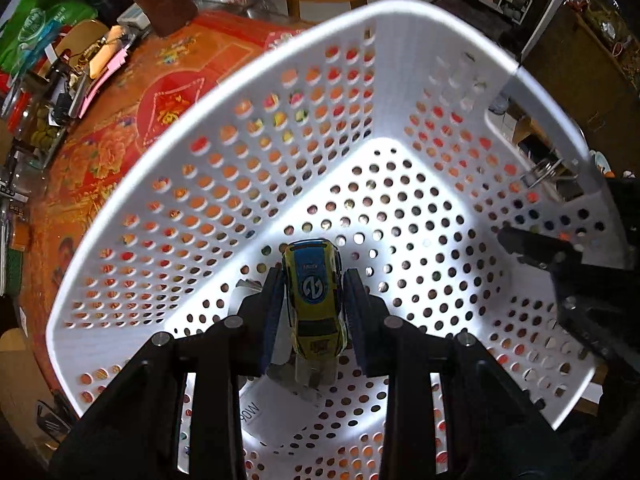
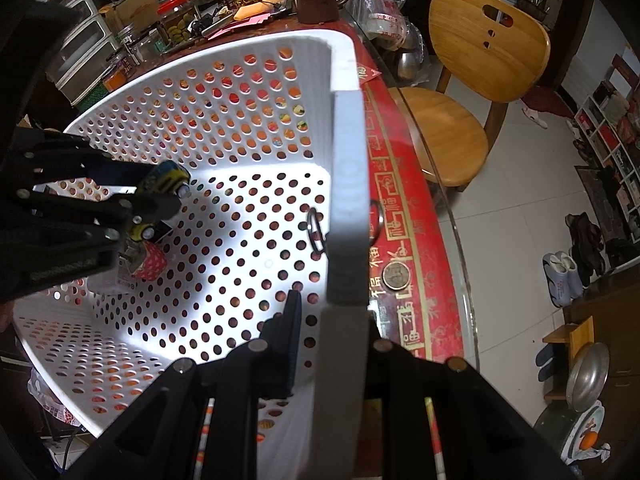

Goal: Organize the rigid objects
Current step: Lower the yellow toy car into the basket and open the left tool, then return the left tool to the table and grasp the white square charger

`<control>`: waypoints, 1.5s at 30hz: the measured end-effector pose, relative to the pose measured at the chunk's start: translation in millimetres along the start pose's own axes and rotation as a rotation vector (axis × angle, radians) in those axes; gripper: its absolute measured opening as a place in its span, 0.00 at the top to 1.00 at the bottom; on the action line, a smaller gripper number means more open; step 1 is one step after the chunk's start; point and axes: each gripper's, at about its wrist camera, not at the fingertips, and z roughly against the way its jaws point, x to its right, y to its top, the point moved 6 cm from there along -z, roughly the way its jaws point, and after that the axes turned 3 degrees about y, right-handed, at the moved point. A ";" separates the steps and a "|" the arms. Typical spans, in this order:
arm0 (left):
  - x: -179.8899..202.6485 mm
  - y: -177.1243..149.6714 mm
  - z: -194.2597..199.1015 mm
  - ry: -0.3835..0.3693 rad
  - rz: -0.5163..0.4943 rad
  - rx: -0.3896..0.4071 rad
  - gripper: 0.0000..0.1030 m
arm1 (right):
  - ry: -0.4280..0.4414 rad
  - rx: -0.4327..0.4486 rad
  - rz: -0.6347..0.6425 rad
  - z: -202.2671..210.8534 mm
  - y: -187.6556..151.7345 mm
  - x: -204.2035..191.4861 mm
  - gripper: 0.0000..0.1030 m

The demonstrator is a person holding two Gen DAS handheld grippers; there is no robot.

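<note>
Fingers [image 1: 276, 312] around "21"-marked toy car [image 1: 314, 300]

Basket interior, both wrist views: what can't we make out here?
- Left wrist view: the label on the basket floor reads partly; the left gripper and toy car cover the rest.
- Right wrist view: the red dotted packet under the car is half hidden by the left gripper's arm.
- Right wrist view: the basket rim hides the right gripper's outer finger.
- Coin on the table: face too small to read.
</note>
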 end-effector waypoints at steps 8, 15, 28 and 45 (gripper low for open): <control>-1.8 -3.5 -2.7 0.001 0.003 0.002 0.72 | 0.001 0.000 0.000 0.2 -0.1 0.2 0.83; -1.1 -3.7 9.6 -0.007 -0.001 0.032 0.59 | -0.001 0.001 -0.001 -0.2 0.2 1.0 0.83; -82.0 -59.4 115.0 0.173 0.092 0.205 0.08 | -0.007 0.000 -0.002 -0.2 0.5 -0.8 0.83; -253.6 -246.7 112.4 0.255 0.515 0.144 0.01 | 0.000 0.008 0.000 0.8 -0.8 -1.6 0.83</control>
